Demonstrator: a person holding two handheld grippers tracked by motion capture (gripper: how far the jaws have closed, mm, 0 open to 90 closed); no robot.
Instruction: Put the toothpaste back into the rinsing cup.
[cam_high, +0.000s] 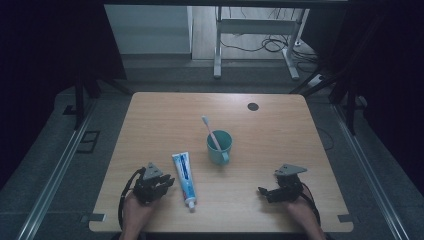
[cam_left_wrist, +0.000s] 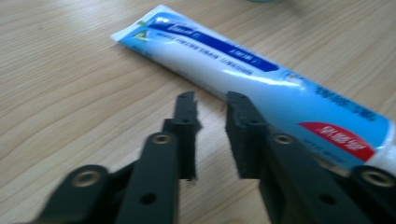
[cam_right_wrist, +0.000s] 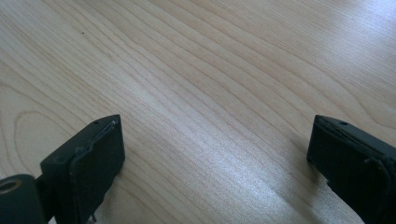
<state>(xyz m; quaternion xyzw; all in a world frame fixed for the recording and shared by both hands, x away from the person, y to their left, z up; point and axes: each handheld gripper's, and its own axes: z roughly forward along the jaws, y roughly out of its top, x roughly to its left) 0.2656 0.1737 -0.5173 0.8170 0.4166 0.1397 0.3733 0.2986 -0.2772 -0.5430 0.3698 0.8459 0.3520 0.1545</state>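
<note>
A dim room with a grey floor (cam_high: 60, 150) surrounds a light wooden table (cam_high: 280, 130). The far half of the table is bare up to its edge, and bare wood separates the two hands. A teal mug (cam_high: 220, 146) holding a toothbrush (cam_high: 210, 131) stands near the centre. The toothpaste tube (cam_high: 184, 177) lies flat just right of the left gripper (cam_high: 162, 184), whose jaws are nearly closed on nothing. The right gripper (cam_high: 265, 192) rests with jaws wide apart over bare wood.
</note>
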